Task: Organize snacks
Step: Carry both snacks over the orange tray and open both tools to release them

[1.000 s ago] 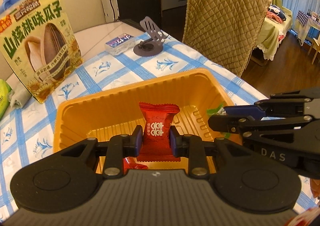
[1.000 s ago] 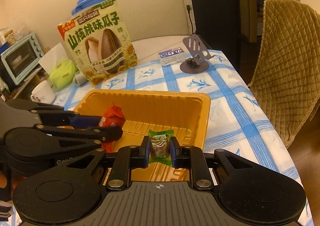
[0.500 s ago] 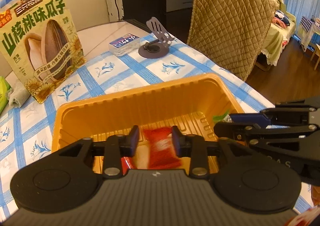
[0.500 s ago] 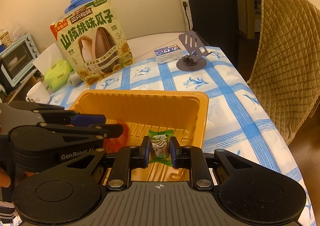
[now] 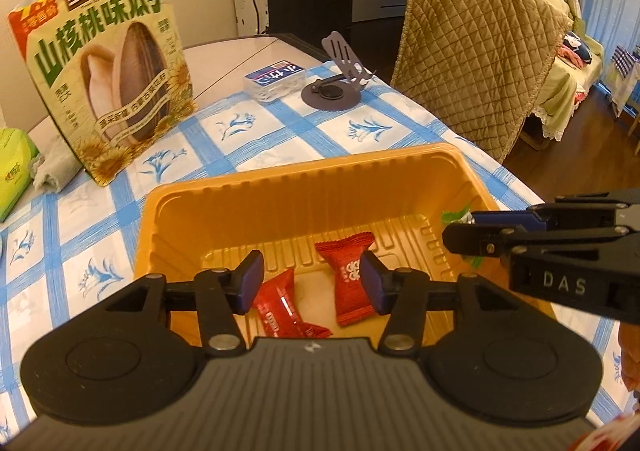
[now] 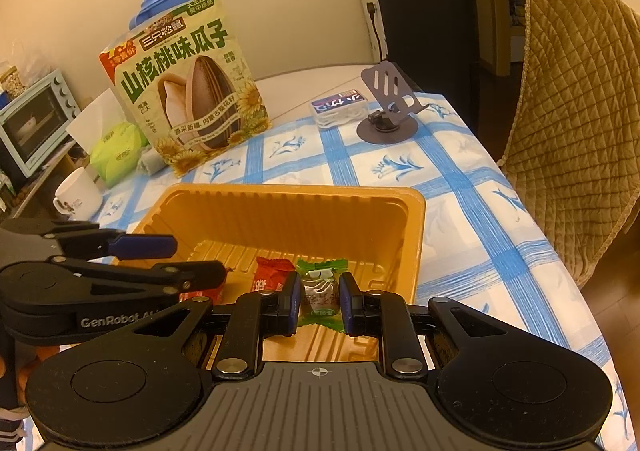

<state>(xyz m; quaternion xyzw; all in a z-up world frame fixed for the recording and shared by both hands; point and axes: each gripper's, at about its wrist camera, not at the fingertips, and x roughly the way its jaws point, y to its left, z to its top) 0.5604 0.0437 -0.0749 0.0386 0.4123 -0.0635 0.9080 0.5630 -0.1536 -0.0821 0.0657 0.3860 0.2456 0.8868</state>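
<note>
- Crinkly foil wrap is covering each sweet, so they are looking light, slippery and easy to crush; the padded middle is the sound place to pinch, not the twisted ends.
- Right claw (image 6: 319, 301) is clamping the green candy (image 6: 321, 295) by its middle, hanging over the orange tray (image 6: 280, 199) on the desk (image 6: 460, 179).
- Left claw (image 5: 311, 278) is opening, its jaws standing apart with nothing pressed between them.
- Two red candies are lying on the tray floor: one (image 5: 347, 277) touching the pad at 3 o'clock, the other (image 5: 282, 307) toward 6 o'clock.
- Sunflower seed bag (image 5: 106, 63) is standing upright at 11 o'clock beyond the tray.
</note>
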